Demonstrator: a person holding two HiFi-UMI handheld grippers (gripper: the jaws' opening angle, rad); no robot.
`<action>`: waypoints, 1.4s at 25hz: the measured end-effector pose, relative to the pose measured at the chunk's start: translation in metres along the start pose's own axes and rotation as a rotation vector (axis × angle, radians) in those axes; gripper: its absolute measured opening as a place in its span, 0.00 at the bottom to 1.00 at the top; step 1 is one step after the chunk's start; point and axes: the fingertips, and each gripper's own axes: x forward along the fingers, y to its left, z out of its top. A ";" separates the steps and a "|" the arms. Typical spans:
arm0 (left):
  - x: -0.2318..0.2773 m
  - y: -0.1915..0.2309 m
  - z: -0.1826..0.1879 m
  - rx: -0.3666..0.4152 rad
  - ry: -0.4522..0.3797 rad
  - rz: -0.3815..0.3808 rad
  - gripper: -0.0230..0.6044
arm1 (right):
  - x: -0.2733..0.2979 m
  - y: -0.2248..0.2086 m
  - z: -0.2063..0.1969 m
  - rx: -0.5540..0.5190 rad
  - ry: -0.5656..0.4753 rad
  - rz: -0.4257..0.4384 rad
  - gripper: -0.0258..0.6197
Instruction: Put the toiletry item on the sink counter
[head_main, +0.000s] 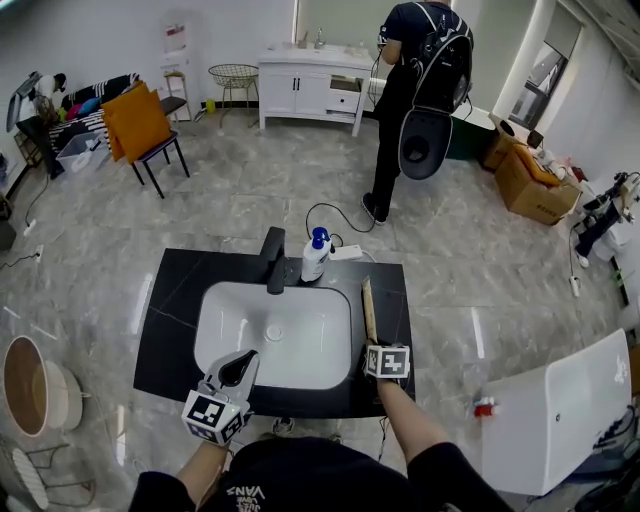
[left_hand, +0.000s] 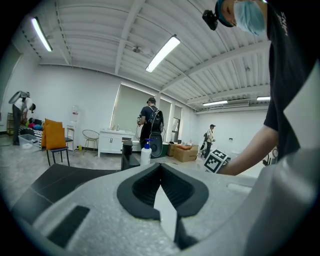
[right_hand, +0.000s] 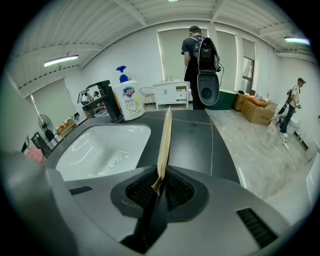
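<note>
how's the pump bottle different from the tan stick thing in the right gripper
The pump bottle is white, blue-topped and plump; the tan stick is plain, thin and flat. The bottle stands upright by the faucet; the stick runs lengthwise right of the basin, near end in the right gripper. Both are over the black counter.

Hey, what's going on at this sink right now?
A person holds a claw in each hand at a black sink counter. The right claw is shut on a thin tan toiletry item, edge-up over the counter right of the white basin. The left claw is shut and empty. A pump bottle stands beside the faucet.
</note>
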 end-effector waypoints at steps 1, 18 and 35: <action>-0.001 0.000 0.000 0.000 -0.001 0.005 0.05 | 0.001 -0.001 0.001 0.000 0.002 -0.001 0.12; -0.010 -0.009 0.006 0.002 -0.007 0.082 0.05 | 0.009 -0.025 0.007 -0.002 0.015 -0.020 0.36; 0.021 -0.042 0.008 0.008 -0.009 -0.006 0.05 | -0.052 -0.028 0.042 0.042 -0.207 0.058 0.25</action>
